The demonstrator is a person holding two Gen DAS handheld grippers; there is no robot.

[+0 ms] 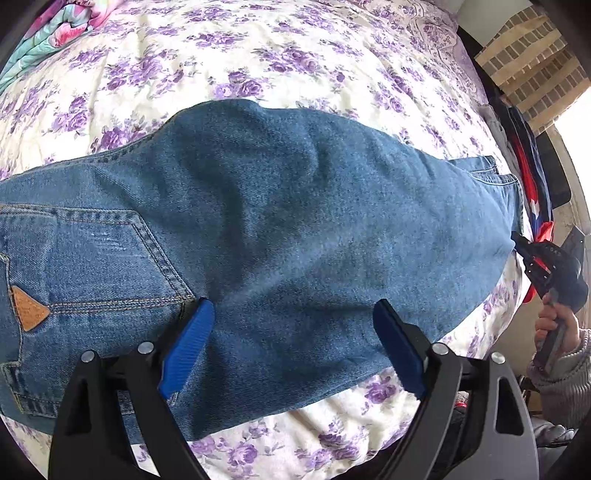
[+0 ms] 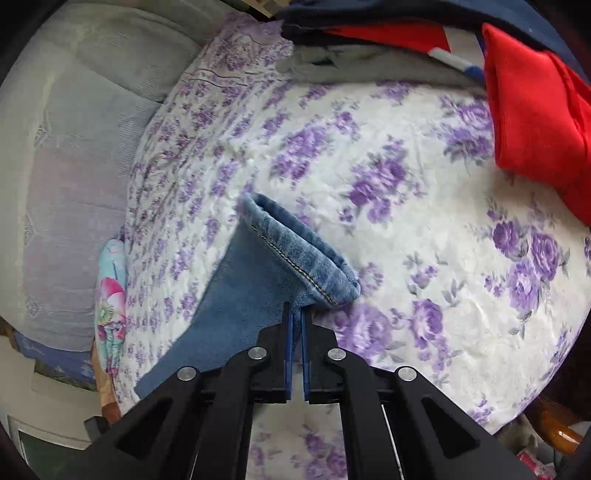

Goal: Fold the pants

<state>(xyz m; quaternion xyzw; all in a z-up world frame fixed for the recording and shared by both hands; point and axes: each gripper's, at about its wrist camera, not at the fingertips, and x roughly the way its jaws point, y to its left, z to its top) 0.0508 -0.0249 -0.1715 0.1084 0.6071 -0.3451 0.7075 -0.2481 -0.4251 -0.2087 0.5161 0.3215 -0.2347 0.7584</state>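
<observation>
Blue jeans [image 1: 280,221] lie folded lengthwise across the flowered bed, back pocket [image 1: 99,258] at the left, leg hems at the far right. My left gripper [image 1: 291,314] is open, its blue pads just above the thigh part of the jeans near the front edge. My right gripper [image 2: 297,314] is shut on the jeans' leg hem [image 2: 306,254], near the cuff's corner; it also shows in the left wrist view [image 1: 517,238] at the right end of the jeans.
The purple-flowered bedspread [image 1: 258,55] covers the bed. A red and navy garment [image 2: 535,118] lies at the bed's edge near the hems. A colourful quilt [image 1: 55,29] is bunched at the far left corner. A grey sofa [image 2: 66,147] stands beyond the bed.
</observation>
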